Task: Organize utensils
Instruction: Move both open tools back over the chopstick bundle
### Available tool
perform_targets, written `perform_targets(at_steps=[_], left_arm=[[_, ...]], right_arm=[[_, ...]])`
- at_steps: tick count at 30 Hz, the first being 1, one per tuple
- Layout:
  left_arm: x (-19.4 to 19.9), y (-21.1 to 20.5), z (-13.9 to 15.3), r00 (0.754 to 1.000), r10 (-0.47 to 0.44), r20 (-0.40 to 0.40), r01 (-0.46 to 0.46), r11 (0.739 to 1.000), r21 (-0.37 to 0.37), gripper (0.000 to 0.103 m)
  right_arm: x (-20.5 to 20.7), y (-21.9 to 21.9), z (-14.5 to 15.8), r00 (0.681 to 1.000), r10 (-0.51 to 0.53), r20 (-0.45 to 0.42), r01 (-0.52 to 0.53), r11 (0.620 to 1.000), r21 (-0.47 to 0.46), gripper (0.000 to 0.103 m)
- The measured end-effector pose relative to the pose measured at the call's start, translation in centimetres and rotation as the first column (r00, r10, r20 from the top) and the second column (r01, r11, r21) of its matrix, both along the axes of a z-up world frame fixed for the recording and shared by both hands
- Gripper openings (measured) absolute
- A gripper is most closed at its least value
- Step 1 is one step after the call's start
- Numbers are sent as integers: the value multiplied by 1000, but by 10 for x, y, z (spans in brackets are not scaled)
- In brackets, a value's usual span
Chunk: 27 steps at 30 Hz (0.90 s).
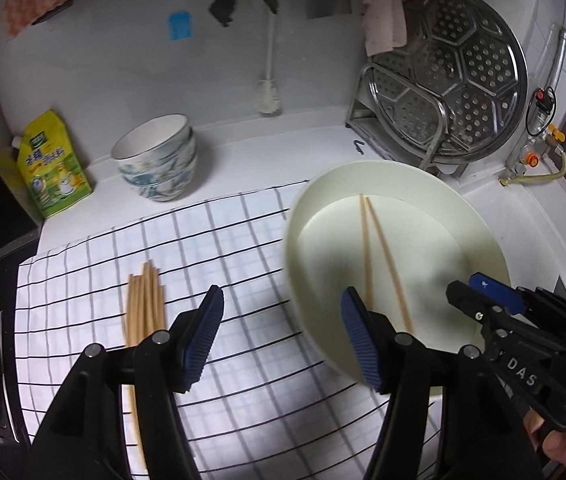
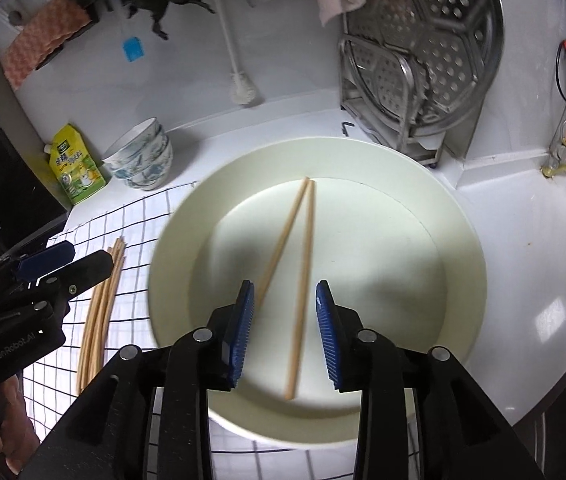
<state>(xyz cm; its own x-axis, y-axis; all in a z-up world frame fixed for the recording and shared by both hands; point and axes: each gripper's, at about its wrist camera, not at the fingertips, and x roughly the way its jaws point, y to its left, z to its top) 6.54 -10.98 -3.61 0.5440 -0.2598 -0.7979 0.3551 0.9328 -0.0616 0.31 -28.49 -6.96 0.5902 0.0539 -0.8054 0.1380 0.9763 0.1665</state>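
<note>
Left gripper (image 1: 283,330): jaws apart, empty; chopstick bundle (image 1: 145,304) just left. Right gripper (image 2: 283,334): jaws apart, empty, above two chopsticks (image 2: 303,264) in basin (image 2: 459,240).

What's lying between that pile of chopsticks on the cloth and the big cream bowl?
Only bare checked cloth separates the chopstick bundle from the cream bowl; the left wrist view shows this best.

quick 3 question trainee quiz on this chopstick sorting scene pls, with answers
1. How many chopsticks lie in the cream basin?
2. True or false: the right hand-held gripper is clamped on a chopstick.
3. The chopstick bundle lies on: A) checked cloth B) bare counter C) patterned bowls

Key: 1. two; 2. false, its jaws stand open above them; 3. A
</note>
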Motion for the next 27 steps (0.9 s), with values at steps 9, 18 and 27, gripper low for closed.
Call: perform_targets(at_steps=[9, 18, 27], left_arm=[[-6, 58, 7, 999, 13, 36, -13, 1000, 0, 73], [-1, 126, 3, 996, 75, 55, -76, 997, 16, 84], [10, 182, -13, 991, 131, 42, -132, 990, 40, 87]], right_arm=[[-8, 49, 14, 1000, 1, 19, -1, 1000, -30, 48], [-4, 110, 9, 997, 71, 5, -71, 997, -24, 56], [6, 164, -5, 991, 130, -12, -130, 991, -6, 58]])
